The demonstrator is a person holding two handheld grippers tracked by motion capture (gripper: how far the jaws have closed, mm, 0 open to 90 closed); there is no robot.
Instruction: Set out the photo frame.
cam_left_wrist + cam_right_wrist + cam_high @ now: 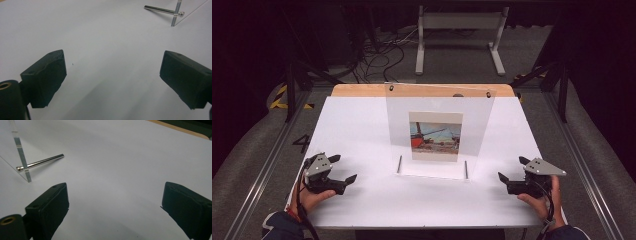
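Hands low at the worktop [362,200] edge, we hold each hand-held gripper, left [337,172] and right [512,169], wide and empty; beyond, the clear frame [439,100] stands mid-worktop, so we'd judge a slow, even approach best.

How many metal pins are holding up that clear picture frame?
2 show. One metal pin sticks out at the bottom left corner of the clear frame, the other pin at its bottom right corner. The two dark fittings at the top corners look different.
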